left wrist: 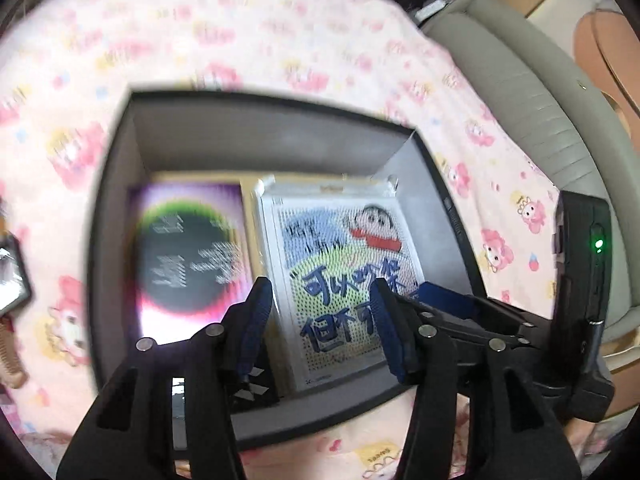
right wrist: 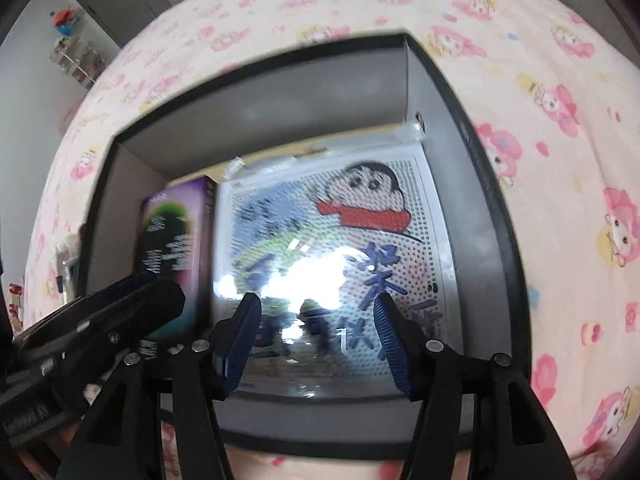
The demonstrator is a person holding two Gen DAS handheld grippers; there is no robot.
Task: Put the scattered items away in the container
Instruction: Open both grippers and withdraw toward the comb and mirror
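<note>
Both tongs hang over the box [left wrist: 120, 208], which sits on a pink cartoon sheet [left wrist: 280, 40]. The left tongs [left wrist: 316, 320] and right tongs [right wrist: 316, 340] stand apart with nothing between the pads. In the box lie a bead picture [right wrist: 360, 240] in clear wrap and, beside it, a purple carton [left wrist: 188, 248] (its print too blurred to read). Glare whitens the picture's middle. At the left view's edge something dark, perhaps a card [left wrist: 12, 276], is cut off.

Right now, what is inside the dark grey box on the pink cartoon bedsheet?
Inside the dark grey box: a purple carton at left and a white cartoon pegboard picture in plastic wrap beside it. A tan floor shows behind; what lies under them is covered.
</note>
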